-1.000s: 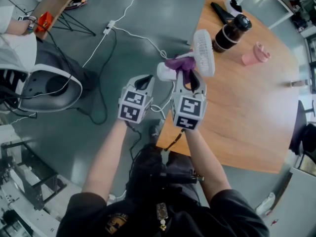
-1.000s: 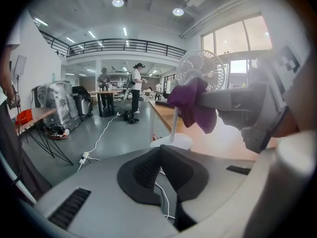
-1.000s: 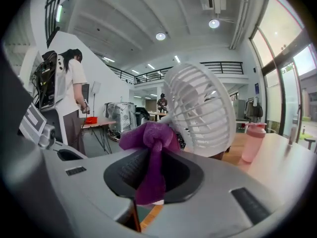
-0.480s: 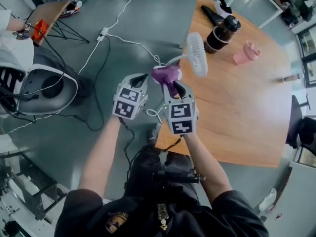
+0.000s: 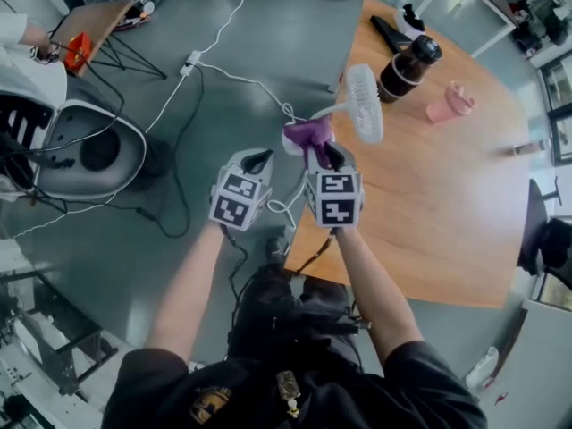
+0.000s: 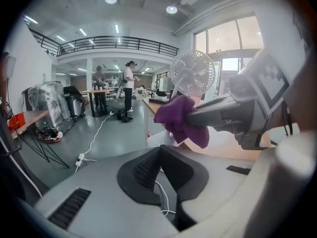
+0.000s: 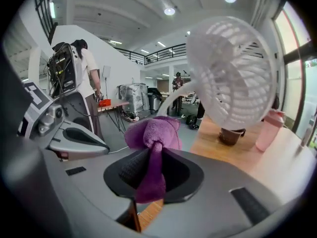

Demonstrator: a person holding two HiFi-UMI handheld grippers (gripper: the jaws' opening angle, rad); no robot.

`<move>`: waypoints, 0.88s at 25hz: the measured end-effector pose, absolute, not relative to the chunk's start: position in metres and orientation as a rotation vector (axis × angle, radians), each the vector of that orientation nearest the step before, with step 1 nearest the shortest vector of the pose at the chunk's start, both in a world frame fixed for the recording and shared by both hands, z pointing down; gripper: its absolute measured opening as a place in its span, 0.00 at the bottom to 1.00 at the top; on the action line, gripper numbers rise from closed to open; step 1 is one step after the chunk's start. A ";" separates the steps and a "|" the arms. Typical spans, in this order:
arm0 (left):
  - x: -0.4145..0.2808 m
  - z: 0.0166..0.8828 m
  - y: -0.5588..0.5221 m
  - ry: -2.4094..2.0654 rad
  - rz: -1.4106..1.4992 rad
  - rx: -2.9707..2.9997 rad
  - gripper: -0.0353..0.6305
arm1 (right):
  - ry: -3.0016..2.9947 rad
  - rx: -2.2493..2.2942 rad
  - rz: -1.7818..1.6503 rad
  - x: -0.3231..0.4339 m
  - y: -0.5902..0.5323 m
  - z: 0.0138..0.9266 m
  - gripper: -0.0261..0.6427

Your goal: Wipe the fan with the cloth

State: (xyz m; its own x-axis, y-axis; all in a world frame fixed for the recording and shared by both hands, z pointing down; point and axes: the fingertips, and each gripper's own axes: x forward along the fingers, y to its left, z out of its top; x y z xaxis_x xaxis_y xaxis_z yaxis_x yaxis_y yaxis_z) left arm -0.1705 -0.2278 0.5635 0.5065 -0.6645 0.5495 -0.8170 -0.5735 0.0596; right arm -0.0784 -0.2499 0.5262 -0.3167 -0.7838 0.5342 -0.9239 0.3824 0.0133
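Observation:
A small white fan (image 5: 365,103) stands by the left edge of the wooden table (image 5: 429,204), its round grille on a curved stem. My right gripper (image 5: 326,155) is shut on a purple cloth (image 5: 308,134), which bunches out past the fingertips low beside the fan's stem and base. In the right gripper view the cloth (image 7: 153,133) hangs between the jaws, with the fan (image 7: 233,71) close above and to the right. My left gripper (image 5: 257,159) is shut and empty, just left of the right one, over the floor. The left gripper view shows the fan (image 6: 193,73) behind the cloth (image 6: 183,118).
On the far part of the table stand a dark bottle (image 5: 407,61), a pink cup (image 5: 450,103) and a black object (image 5: 393,29). A white cable and power strip (image 5: 189,63) cross the floor. A chair (image 5: 89,155) sits at the left. People stand further off.
My right gripper has sunk with the cloth, from beside the back of the fan's grille down toward its stem and base. The left gripper has stayed shut and nearly still.

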 end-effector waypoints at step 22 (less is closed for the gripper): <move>-0.128 0.558 -0.208 -1.303 0.784 2.381 0.06 | -2.497 1.573 0.234 -0.048 -0.278 0.491 0.16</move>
